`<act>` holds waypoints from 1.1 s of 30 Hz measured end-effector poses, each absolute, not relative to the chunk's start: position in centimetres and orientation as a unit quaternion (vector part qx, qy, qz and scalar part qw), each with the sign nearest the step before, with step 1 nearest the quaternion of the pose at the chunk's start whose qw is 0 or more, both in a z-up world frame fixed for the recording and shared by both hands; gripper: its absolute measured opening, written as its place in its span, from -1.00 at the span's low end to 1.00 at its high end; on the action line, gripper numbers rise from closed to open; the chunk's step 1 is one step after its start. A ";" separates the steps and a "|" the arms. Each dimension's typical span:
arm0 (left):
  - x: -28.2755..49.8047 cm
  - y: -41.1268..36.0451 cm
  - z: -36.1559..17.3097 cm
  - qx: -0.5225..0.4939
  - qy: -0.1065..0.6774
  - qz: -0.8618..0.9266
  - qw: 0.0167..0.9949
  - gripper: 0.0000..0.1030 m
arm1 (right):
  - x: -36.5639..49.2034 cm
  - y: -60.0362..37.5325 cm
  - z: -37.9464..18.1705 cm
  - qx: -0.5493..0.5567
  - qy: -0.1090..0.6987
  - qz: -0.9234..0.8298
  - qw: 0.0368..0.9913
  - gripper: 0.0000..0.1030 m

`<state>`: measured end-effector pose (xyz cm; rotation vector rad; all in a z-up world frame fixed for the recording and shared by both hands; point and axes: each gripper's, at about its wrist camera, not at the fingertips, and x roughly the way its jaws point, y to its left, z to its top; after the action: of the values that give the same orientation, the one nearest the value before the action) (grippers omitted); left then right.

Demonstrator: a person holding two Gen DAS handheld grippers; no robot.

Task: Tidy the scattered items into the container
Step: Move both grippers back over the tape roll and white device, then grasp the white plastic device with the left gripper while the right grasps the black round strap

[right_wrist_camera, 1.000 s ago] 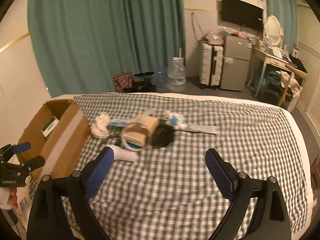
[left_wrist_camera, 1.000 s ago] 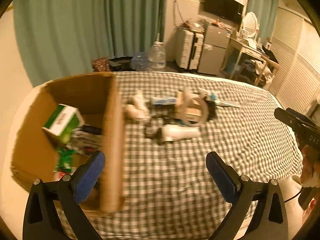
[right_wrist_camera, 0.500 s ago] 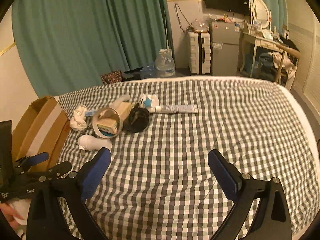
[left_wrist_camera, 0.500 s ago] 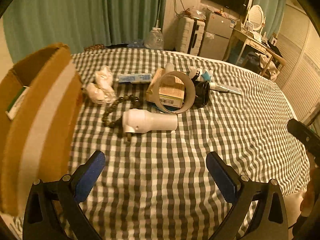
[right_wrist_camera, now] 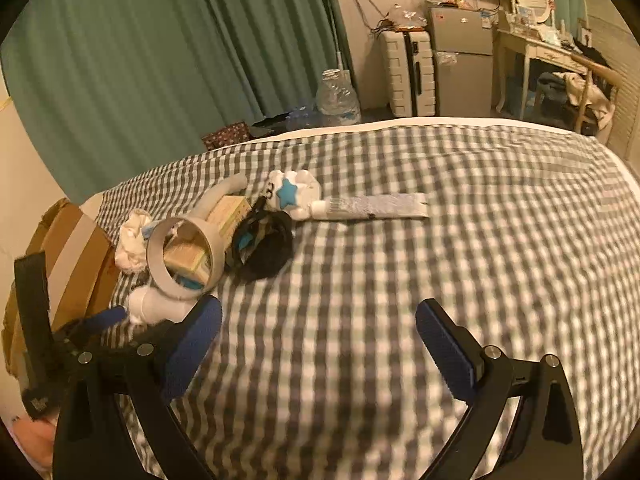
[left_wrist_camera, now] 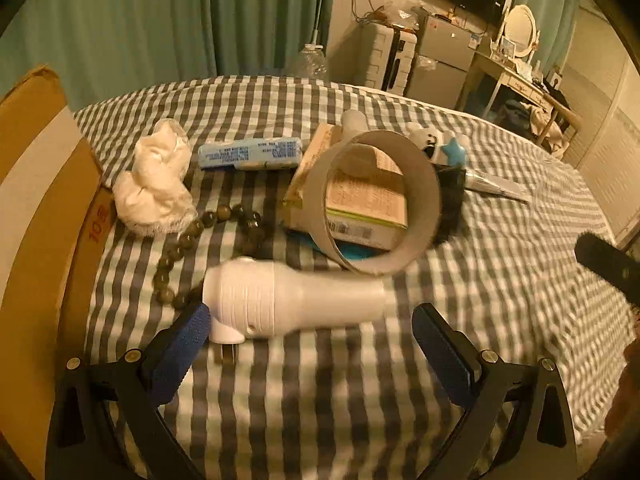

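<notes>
A white hair-dryer-like device (left_wrist_camera: 292,304) lies on the checked bed just in front of my open, empty left gripper (left_wrist_camera: 316,340). Behind it lie a bead string (left_wrist_camera: 208,236), a crumpled white cloth (left_wrist_camera: 154,184), a blue packet (left_wrist_camera: 250,154), a tape ring (left_wrist_camera: 380,208) leaning on a carton (left_wrist_camera: 360,196), a star plush (left_wrist_camera: 448,148) and a tube (left_wrist_camera: 496,186). The cardboard box (left_wrist_camera: 36,208) stands at the left. My right gripper (right_wrist_camera: 318,336) is open and empty over bare bedding, right of the pile (right_wrist_camera: 188,252).
The left gripper's frame (right_wrist_camera: 36,300) shows at the left of the right wrist view beside the box (right_wrist_camera: 76,252). A black fuzzy item (right_wrist_camera: 264,244) lies by the ring. Beyond the bed stand a water jug (right_wrist_camera: 338,96), suitcase and desk.
My left gripper has swung from over the box to the right and down, close to the white device. My right gripper has also moved nearer the pile.
</notes>
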<state>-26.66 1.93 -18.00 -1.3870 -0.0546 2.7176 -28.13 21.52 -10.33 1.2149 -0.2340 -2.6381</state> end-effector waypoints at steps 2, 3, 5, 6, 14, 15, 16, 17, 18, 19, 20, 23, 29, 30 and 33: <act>-27.2 1.9 -18.4 -0.446 -0.002 0.894 0.035 1.00 | -29.5 20.8 -10.9 0.417 -0.082 -0.897 0.119 0.90; -27.4 1.8 -18.7 -0.444 0.004 0.896 0.033 1.00 | -30.0 20.4 -11.1 0.420 -0.082 -0.896 0.121 0.90; -27.7 1.6 -19.1 -0.441 0.011 0.897 0.039 1.00 | -31.2 19.7 -11.7 0.423 -0.087 -0.893 0.128 0.90; -27.6 1.7 -19.0 -0.432 0.018 0.901 0.042 1.00 | -31.8 19.2 -12.0 0.425 -0.090 -0.891 0.132 0.90; -26.7 1.5 -19.3 -0.412 0.025 0.909 0.052 1.00 | -36.0 16.3 -14.4 0.442 -0.101 -0.879 0.144 0.90; -26.7 1.5 -19.4 -0.410 0.029 0.910 0.054 1.00 | -36.4 16.1 -14.7 0.445 -0.103 -0.878 0.142 0.90; -26.7 1.6 -19.5 -0.408 0.036 0.910 0.057 1.00 | -36.9 15.9 -15.1 0.449 -0.107 -0.875 0.144 0.90; -26.6 1.7 -19.5 -0.406 0.043 0.911 0.058 1.00 | -37.1 15.9 -15.4 0.453 -0.113 -0.872 0.146 0.90; -26.7 1.8 -19.5 -0.405 0.049 0.911 0.060 1.00 | -37.4 15.7 -15.7 0.458 -0.121 -0.868 0.152 0.90; -26.8 1.9 -19.5 -0.404 0.053 0.911 0.063 1.00 | -37.7 15.6 -16.0 0.462 -0.130 -0.863 0.159 0.86; -27.1 1.9 -19.4 -0.405 0.051 0.911 0.064 1.00 | -37.8 15.6 -16.1 0.465 -0.135 -0.860 0.161 0.80; -27.6 1.9 -19.5 -0.413 0.051 0.906 0.073 1.00 | -38.0 15.5 -16.5 0.474 -0.141 -0.853 0.167 0.11; -28.0 1.4 -18.9 -0.432 0.027 0.896 0.095 1.00 | -36.1 15.7 -15.4 0.460 -0.107 -0.868 0.154 0.09; -27.9 1.2 -18.8 -0.435 0.024 0.895 0.096 1.00 | -35.7 15.8 -15.1 0.458 -0.102 -0.870 0.153 0.09; -26.9 0.8 -18.3 -0.437 0.025 0.894 0.092 1.00 | -34.4 16.4 -14.5 0.456 -0.091 -0.873 0.147 0.09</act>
<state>-26.87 0.81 -18.27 -1.2980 0.0737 2.6552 -34.44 16.37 -14.47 1.3127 -0.2627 -2.5129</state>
